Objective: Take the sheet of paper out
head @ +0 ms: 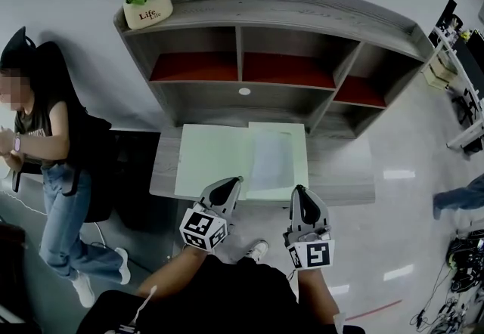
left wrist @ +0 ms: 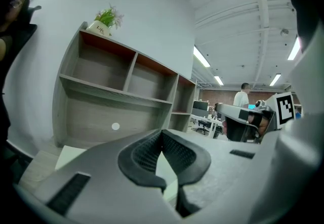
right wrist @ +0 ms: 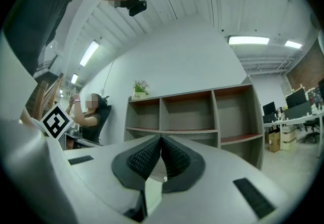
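Seemingly sleeved, pale sheet of paper [head: 270,159] in open folder [head: 208,162], left hand-held gripper [head: 237,182] and right hand-held gripper [head: 300,190] pressed together

This is an open-plan office, with something of a test lab about it. A grey shelf unit [head: 257,60] stands against a white wall, a potted plant [head: 145,0] on its left end. Far off to the right are desks [right wrist: 296,119] with monitors [right wrist: 295,99] and wheeled chairs [left wrist: 204,125] under ceiling strip lights [right wrist: 248,40]. Cables [head: 442,310] lie tangled on the glossy floor [head: 408,234].
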Motion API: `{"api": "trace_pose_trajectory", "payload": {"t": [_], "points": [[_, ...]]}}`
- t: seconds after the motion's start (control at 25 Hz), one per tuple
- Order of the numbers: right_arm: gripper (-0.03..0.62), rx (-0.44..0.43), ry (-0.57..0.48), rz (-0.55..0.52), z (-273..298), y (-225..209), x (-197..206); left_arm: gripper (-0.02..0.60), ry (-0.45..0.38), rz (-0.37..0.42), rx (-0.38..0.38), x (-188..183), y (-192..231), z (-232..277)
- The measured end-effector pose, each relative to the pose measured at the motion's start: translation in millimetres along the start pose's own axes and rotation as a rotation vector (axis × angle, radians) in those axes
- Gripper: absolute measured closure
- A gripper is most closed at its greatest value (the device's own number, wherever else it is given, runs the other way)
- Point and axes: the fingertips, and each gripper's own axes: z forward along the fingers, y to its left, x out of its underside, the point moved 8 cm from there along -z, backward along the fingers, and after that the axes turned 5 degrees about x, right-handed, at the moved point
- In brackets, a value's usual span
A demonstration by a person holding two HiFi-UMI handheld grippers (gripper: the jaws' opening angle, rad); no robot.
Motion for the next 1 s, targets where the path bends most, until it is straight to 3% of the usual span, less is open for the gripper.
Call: {"api": "trace_pose_trajectory", "payload": {"t": [0.36, 0.56, 0.76, 1.0], "points": [[0.568, -0.038, 0.021, 0.014, 14, -17, 13, 0.575, 0.003, -0.004, -0.054, 1, 6, 14], [0.568, -0.048, 0.026, 0.008, 36, -18, 19, 0.575, 0.009, -0.031, -0.047, 0, 22, 23], [0.568, -0.053, 0.026, -0.040, 67, -18, 16, 0.575, -0.017, 0.015, -0.036, -18, 37, 37], [0.568, -0.064, 0.037, -0.049, 105, -16, 17, 0.575, -0.038, 0.017, -0.048, -28, 63, 53]]}}
